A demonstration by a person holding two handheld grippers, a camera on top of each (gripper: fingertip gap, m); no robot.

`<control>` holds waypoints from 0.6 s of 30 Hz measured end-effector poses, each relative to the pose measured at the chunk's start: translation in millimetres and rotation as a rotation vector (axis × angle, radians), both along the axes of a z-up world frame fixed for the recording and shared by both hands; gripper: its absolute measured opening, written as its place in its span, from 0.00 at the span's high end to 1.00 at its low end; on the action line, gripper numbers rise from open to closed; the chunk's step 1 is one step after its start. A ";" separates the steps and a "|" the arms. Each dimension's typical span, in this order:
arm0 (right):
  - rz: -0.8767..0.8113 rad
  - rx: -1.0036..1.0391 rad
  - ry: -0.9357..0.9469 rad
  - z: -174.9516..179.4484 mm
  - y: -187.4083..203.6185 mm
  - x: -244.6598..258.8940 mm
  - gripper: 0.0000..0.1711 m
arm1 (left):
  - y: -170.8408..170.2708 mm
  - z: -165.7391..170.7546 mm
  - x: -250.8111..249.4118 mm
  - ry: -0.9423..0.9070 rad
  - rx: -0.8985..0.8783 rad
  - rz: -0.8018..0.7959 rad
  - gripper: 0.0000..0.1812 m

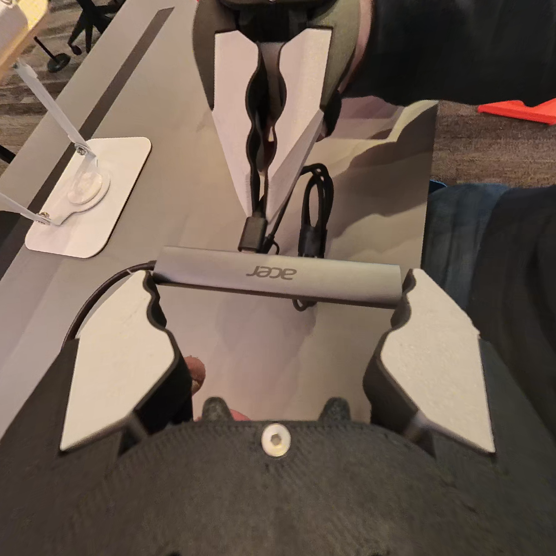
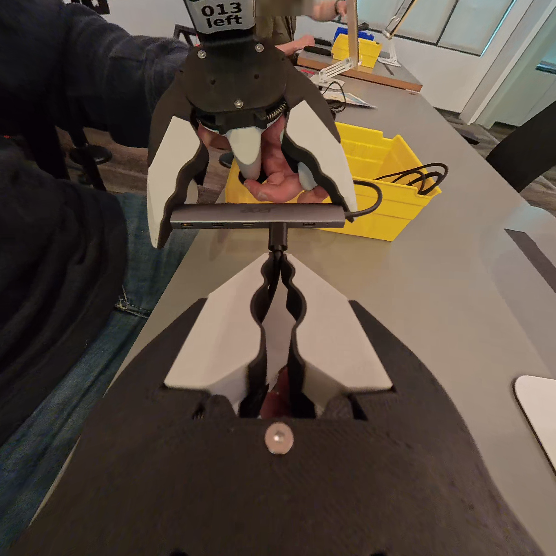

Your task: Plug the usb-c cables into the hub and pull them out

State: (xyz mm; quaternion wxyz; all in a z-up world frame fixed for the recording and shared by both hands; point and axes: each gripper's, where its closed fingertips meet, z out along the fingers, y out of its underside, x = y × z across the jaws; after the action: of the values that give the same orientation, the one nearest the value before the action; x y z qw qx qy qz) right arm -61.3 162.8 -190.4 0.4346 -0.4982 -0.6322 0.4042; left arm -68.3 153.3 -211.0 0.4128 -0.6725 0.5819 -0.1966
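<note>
A grey hub (image 1: 276,273) is held by its two ends above the grey table (image 1: 180,180), between the fingers of my left gripper (image 1: 279,281). My right gripper (image 1: 259,210) faces it, shut on a black usb-c cable just behind the plug (image 1: 252,233). In the right wrist view the plug (image 2: 278,236) sits in a port on the hub's (image 2: 255,215) side, with several other ports free. My right gripper (image 2: 276,258) pinches the cord, and my left gripper (image 2: 254,224) holds the hub. A second, bundled black cable (image 1: 316,210) lies on the table behind the hub.
The hub's own lead (image 2: 373,195) curls off one end toward a yellow bin (image 2: 391,192) holding black cables. A white lamp base (image 1: 90,192) stands on the table to the left of the hub. The table edge and a person's legs (image 2: 90,331) are close by. Less than 4 cm separates the two grippers' tips.
</note>
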 end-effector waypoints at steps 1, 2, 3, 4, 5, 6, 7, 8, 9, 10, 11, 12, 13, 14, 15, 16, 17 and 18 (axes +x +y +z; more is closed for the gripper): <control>-0.009 0.001 0.011 0.2 1.5 0.3 1.00 | 1.4 0.8 0.8 -0.013 -0.001 0.008 0.20; -0.017 0.000 0.024 1.0 3.0 0.7 1.00 | 2.0 2.7 2.1 -0.036 -0.010 0.016 0.20; -0.028 -0.002 0.041 2.1 4.7 0.7 0.99 | 3.1 5.6 3.3 -0.065 -0.020 0.025 0.20; -0.039 -0.003 0.058 3.1 6.1 0.6 0.99 | 4.0 9.3 4.5 -0.099 -0.032 0.034 0.20; -0.048 -0.004 0.074 3.9 6.9 0.4 0.99 | 4.3 12.3 5.5 -0.130 -0.050 0.040 0.21; -0.054 -0.006 0.087 4.2 7.5 0.3 0.99 | 4.4 14.0 6.0 -0.153 -0.068 0.045 0.21; -0.064 -0.010 0.100 4.4 8.5 0.0 0.99 | 4.9 15.5 6.4 -0.175 -0.081 0.051 0.21; -0.074 -0.014 0.113 4.4 9.8 -0.1 0.98 | 5.6 16.5 6.8 -0.196 -0.091 0.060 0.21; -0.083 -0.019 0.125 3.9 10.8 -0.2 0.98 | 6.2 16.8 7.2 -0.214 -0.104 0.070 0.21; -0.088 -0.025 0.135 3.3 11.3 0.0 0.98 | 6.8 17.1 7.8 -0.235 -0.117 0.081 0.21; -0.092 -0.032 0.147 2.9 11.6 0.3 0.98 | 6.8 17.5 8.7 -0.257 -0.128 0.090 0.21; -0.099 -0.041 0.161 2.8 12.5 0.7 0.98 | 7.3 18.0 9.5 -0.279 -0.135 0.100 0.21; -0.105 -0.053 0.174 2.3 13.1 1.0 0.99 | 8.8 18.9 10.2 -0.300 -0.136 0.116 0.21; -0.104 -0.065 0.184 1.5 12.8 1.5 0.98 | 8.6 18.8 11.2 -0.306 -0.140 0.122 0.21; -0.105 -0.079 0.199 1.4 12.8 2.2 0.98 | 8.3 19.5 12.3 -0.309 -0.132 0.124 0.21; -0.108 -0.100 0.221 2.1 13.1 3.1 0.98 | 8.7 21.6 13.5 -0.320 -0.128 0.131 0.21; -0.107 -0.126 0.242 2.9 13.3 3.9 0.98 | 9.1 24.1 15.1 -0.338 -0.135 0.141 0.21; -0.108 -0.150 0.265 4.0 13.5 4.8 0.98 | 9.3 26.7 16.5 -0.355 -0.138 0.145 0.22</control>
State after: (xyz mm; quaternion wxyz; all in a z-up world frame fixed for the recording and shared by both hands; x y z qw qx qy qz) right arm -56.5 176.3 -186.4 0.4969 -0.5046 -0.5098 0.4885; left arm -51.8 162.7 -184.4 0.4750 -0.6942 0.4351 -0.3211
